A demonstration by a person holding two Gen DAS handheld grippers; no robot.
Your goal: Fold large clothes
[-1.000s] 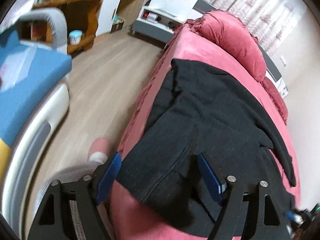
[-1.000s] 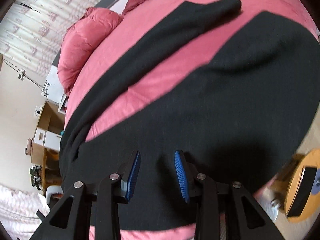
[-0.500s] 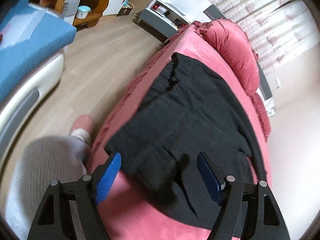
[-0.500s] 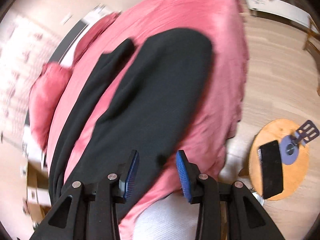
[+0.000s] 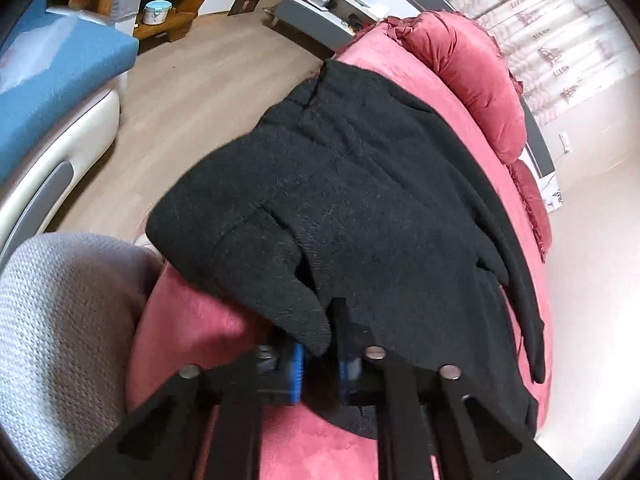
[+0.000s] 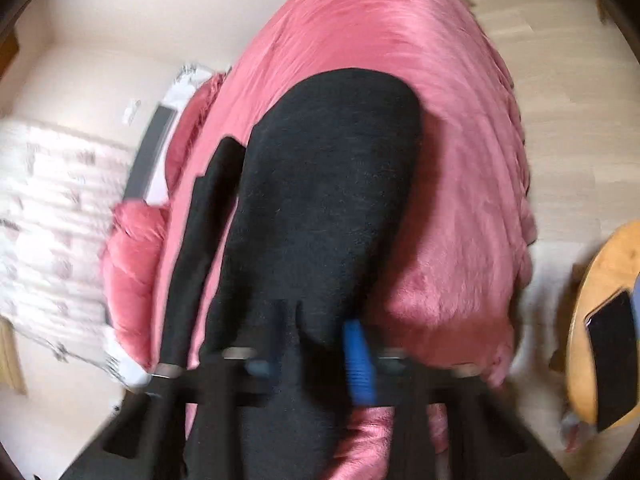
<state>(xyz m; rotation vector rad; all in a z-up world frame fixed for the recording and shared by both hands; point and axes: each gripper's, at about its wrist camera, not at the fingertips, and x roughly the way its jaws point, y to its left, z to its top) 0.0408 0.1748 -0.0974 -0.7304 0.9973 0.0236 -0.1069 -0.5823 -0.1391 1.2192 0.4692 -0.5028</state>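
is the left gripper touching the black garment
Touching. The left wrist view shows the left gripper with its fingers shut on a fold of the black garment.

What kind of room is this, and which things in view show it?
Most likely a bedroom in a home. A bed with a pink cover takes up most of the view, with a matching pillow at its head. Patterned curtains hang behind it, and the floor is wood-look.

Black garment [image 5: 360, 200] is matt, fuzzy knit; bedspread [image 6: 440, 80] soft pink velvety cloth; floor [image 5: 192, 80] pale smooth wood.
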